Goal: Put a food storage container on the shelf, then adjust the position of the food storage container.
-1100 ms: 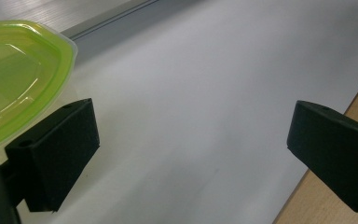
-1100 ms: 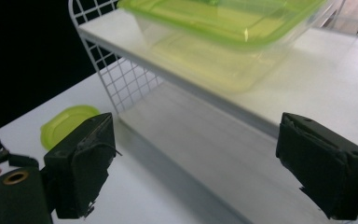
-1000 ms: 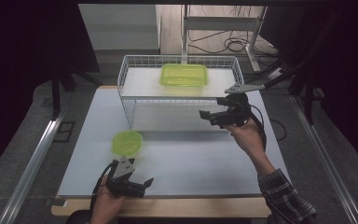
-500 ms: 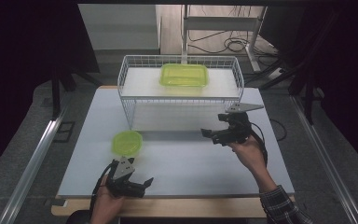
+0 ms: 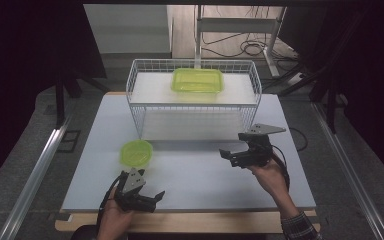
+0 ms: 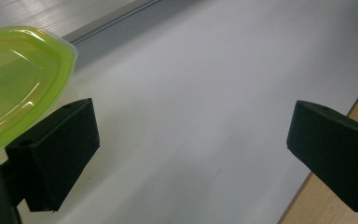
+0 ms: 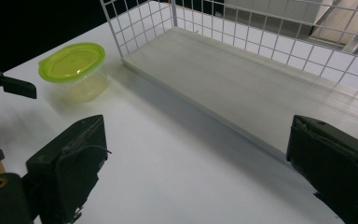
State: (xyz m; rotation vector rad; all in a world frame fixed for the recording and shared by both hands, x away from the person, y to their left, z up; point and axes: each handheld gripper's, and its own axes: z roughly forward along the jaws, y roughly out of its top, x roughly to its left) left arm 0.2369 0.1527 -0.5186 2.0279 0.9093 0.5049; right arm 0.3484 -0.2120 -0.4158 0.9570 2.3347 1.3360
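The left hand-held gripper point(image 5: 147, 196) sits at the lower left of the high view, near the table's front edge, its jaws spread wide and holding nothing. Just above it on the white table point(image 5: 195, 175) stands a small round tub point(image 5: 136, 152) with a green lid; in the left gripper view that lid fills the upper left corner, beside one jaw. The right hand-held gripper point(image 5: 232, 154) hovers right of centre, jaws also wide and empty, pointing left toward the tub. Behind both, in the upper middle, a white wire basket point(image 5: 194, 102) stands on the table with a green rectangular box point(image 5: 197, 80) on its top.
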